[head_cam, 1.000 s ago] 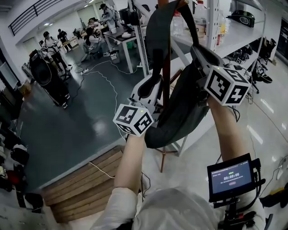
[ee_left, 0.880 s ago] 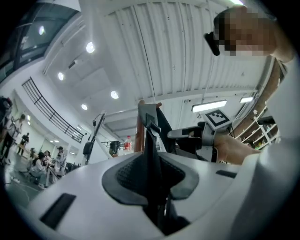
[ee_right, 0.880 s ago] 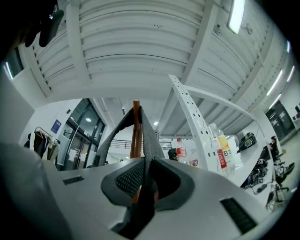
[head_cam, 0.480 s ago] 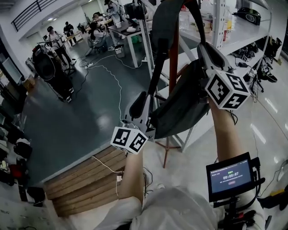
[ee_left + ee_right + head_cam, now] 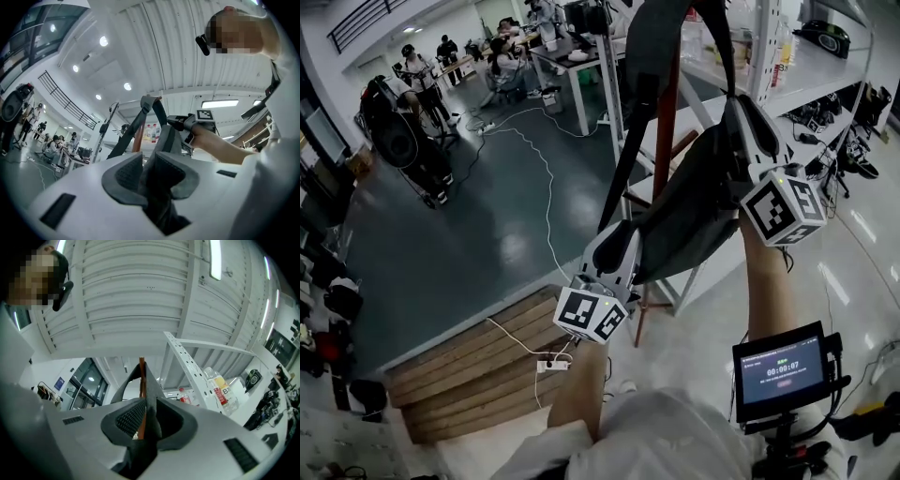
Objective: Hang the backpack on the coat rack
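Fingers (image 5: pixel 123 177) of the left gripper (image 5: pixel 149 174) pinch dark backpack (image 5: pixel 159 206) fabric in the left gripper view. In the right gripper view, the right gripper (image 5: pixel 145 420) is clamped on a strap, just in front of the coat rack (image 5: pixel 141 376) pole. In the head view, the backpack is held up between both grippers against the pole.

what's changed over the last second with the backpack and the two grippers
The left gripper has dropped lower in the head view, toward the person, drawing the strap of the dark grey backpack out long beside the reddish-brown wooden coat rack pole. The right gripper has shifted only slightly. Nothing was let go: both grippers stay shut on the backpack.
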Motion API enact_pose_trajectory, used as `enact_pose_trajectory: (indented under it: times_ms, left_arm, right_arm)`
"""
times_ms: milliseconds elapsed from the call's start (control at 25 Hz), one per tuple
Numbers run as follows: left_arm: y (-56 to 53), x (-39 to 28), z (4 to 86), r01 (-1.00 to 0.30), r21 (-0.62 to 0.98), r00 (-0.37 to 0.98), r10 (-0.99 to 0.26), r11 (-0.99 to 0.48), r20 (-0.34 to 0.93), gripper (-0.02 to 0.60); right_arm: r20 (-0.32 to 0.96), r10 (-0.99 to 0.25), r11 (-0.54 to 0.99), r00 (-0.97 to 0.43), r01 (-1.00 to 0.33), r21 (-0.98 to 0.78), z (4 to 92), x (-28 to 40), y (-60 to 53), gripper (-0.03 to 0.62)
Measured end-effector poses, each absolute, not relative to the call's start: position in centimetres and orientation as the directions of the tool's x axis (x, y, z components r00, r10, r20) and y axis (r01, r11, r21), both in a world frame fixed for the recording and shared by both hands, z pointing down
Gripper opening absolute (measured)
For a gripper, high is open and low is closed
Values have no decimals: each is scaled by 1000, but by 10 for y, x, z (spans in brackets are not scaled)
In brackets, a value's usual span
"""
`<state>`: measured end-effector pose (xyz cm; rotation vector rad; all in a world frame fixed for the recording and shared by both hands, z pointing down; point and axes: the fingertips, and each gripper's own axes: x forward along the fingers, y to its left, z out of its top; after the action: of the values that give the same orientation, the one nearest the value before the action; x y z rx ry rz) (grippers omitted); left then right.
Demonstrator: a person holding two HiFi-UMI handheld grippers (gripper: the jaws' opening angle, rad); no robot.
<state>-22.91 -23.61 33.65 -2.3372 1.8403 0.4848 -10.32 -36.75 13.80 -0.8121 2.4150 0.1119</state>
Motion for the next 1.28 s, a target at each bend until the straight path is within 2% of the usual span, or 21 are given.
enact_pose_trajectory:
  times_ms: [320,440,760,960,1080,1280]
  left_arm:
    - [-243,-240,344,-968,112,182,-935,-225,-306,74]
    - [-246,-242,344,-970,118,168,-941,-210,-294,74]
    - [-226,-230,312,-988,53,123,-946,-145,-301,72]
    - [-210,-214,285,-974,21,200,-901,-225,-384,67]
    - [-205,-200,277,-969,2,227,-893,-248,-388,48]
    - [-208,-180,278,-953,5,279,-880,-304,-384,49]
  right_arm:
    - [-702,-377,886,-604,-456,-83,142,-81,-339,63]
    - [-712,-352,892,-608,-448,-58,147,-73,-329,63]
    - [-627,-438,885,-645,-430,-176,181,-43,-311,63]
    - [-590,-483,865,-647,-455,-211,213,-31,-298,63]
    - [-579,-495,862,-648,-453,-230,225,-21,-290,63]
    - [-538,-519,851,-665,-464,-247,251,-11,-287,63]
